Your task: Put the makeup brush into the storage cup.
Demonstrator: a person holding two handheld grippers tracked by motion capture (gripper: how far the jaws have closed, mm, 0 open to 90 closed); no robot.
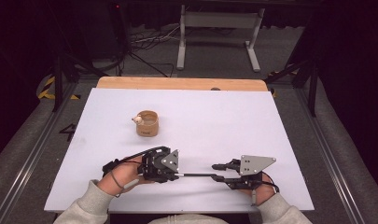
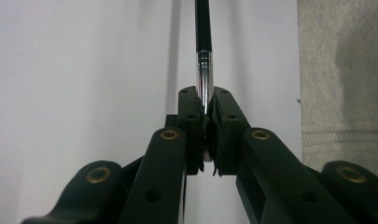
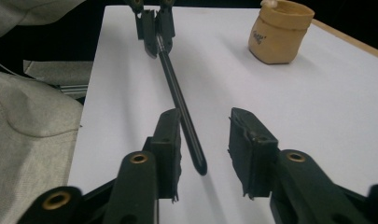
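Pen (image 3: 179, 105) runs sideways between your grippers: left gripper (image 1: 175, 171) jaws clamp its metal end, and its tip lies inside the wide-open right gripper (image 3: 205, 151) jaws.

White table sheet (image 1: 224, 130); tan cup (image 1: 147, 123); black pen (image 3: 179, 105), silver end (image 2: 205, 79); black grippers, grey plates; grey sleeves (image 1: 91, 203).

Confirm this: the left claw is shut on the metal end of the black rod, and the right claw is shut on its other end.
Wrong about the right claw: the right gripper view shows it open, the black rod lying between its jaws ungripped. The left claw is indeed shut on the metal end.
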